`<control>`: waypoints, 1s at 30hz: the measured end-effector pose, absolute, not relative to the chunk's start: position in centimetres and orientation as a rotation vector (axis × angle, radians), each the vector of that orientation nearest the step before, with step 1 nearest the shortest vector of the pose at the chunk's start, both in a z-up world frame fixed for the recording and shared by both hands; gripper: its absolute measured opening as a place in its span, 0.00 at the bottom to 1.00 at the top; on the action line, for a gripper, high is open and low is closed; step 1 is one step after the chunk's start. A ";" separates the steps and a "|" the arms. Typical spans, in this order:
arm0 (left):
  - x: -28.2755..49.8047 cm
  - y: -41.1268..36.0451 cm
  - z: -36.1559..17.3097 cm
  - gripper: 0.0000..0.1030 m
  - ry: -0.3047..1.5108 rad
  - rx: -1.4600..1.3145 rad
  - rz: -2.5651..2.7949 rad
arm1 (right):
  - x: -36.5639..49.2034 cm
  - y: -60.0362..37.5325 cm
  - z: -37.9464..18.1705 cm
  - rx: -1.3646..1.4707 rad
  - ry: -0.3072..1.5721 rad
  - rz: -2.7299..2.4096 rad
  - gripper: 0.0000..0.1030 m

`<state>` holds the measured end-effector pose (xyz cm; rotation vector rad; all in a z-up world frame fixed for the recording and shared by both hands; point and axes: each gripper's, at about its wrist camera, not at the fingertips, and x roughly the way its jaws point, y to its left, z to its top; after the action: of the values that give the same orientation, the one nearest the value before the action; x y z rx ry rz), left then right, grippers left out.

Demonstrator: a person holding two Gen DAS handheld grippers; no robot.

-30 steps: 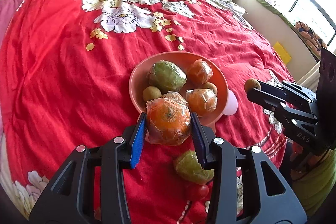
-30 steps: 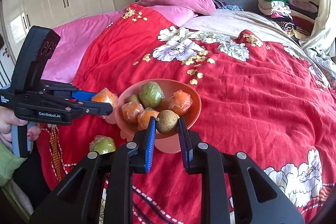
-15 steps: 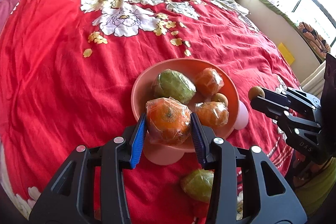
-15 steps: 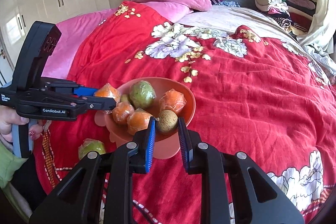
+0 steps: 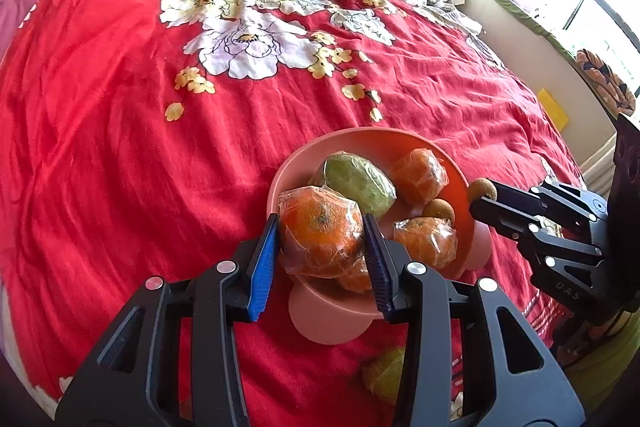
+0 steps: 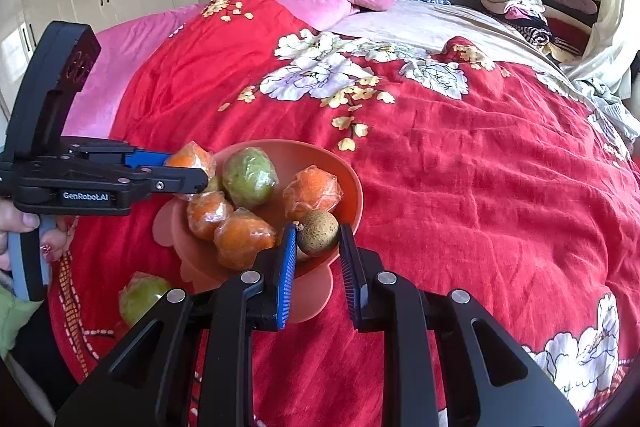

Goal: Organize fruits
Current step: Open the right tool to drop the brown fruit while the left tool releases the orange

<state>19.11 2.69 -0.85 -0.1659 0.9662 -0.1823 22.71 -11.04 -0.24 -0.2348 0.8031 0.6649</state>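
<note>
Pink bowl (image 5: 360,143) holding wrapped oranges (image 5: 418,171) and a green fruit (image 5: 358,179), another green fruit (image 6: 140,297) beside it

Right gripper (image 6: 318,239) is clamped on a little brown round fruit (image 6: 319,231) right over the near rim of the pink bowl (image 6: 352,183), while the left gripper (image 6: 188,173) comes in from the left holding a plastic-wrapped orange (image 6: 191,159) above the bowl's left edge.

"GenRobot.AI" on left claw (image 6: 188,163); "DAS" on right claw (image 5: 482,195)
</note>
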 end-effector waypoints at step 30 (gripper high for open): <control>20.2 2.6 -0.7 0.40 0.962 -0.168 -0.178 | 21.7 -11.7 1.1 -0.182 0.775 0.642 0.74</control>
<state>20.24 2.55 -0.73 -0.1678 0.9617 -0.1779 21.71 -11.69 1.05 -0.1822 0.7745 0.6425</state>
